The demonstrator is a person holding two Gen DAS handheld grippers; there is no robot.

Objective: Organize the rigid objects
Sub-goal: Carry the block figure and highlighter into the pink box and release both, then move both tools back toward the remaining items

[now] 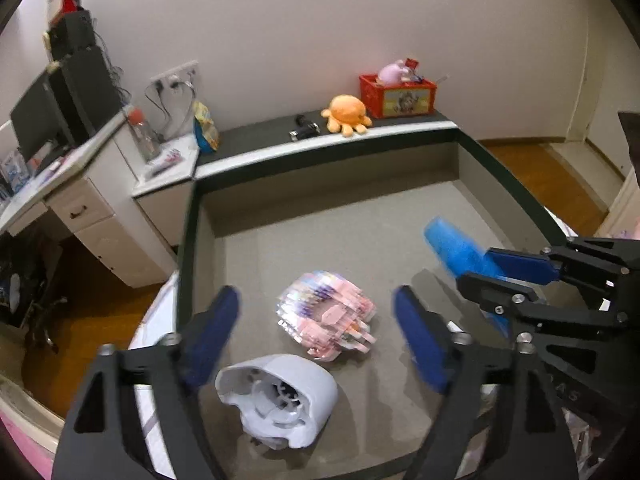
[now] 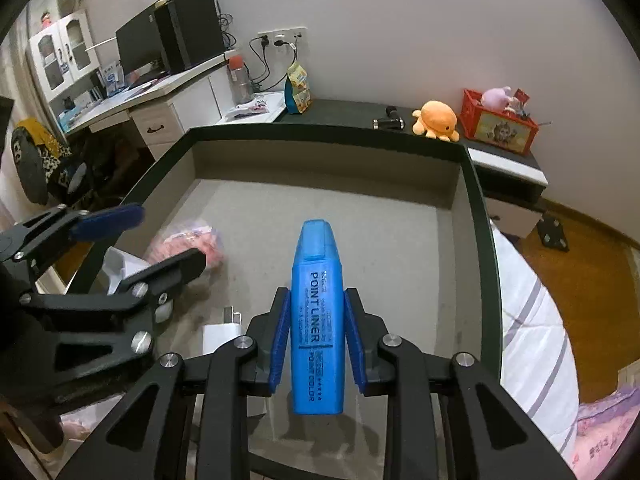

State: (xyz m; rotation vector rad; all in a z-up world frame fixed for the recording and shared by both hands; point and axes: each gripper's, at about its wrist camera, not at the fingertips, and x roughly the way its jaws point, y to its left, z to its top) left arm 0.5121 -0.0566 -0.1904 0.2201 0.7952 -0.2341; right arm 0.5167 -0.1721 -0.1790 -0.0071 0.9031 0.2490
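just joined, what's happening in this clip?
A person with a handheld claw in each hand is sorting items into a grey tray. The right claw is shut on a blue highlighter, held over the tray. The left claw stands open and empty above a white plastic part; whether that part has landed isn't clear. A pink packet already lies on the tray floor.

Blue translucent plastic highlighter marker (image 2: 317, 320): smooth, semi-glossy. Grey felt-like tray lining (image 2: 380, 248): matt, slightly rough. White moulded plastic housing (image 1: 280, 396): smooth, matt.
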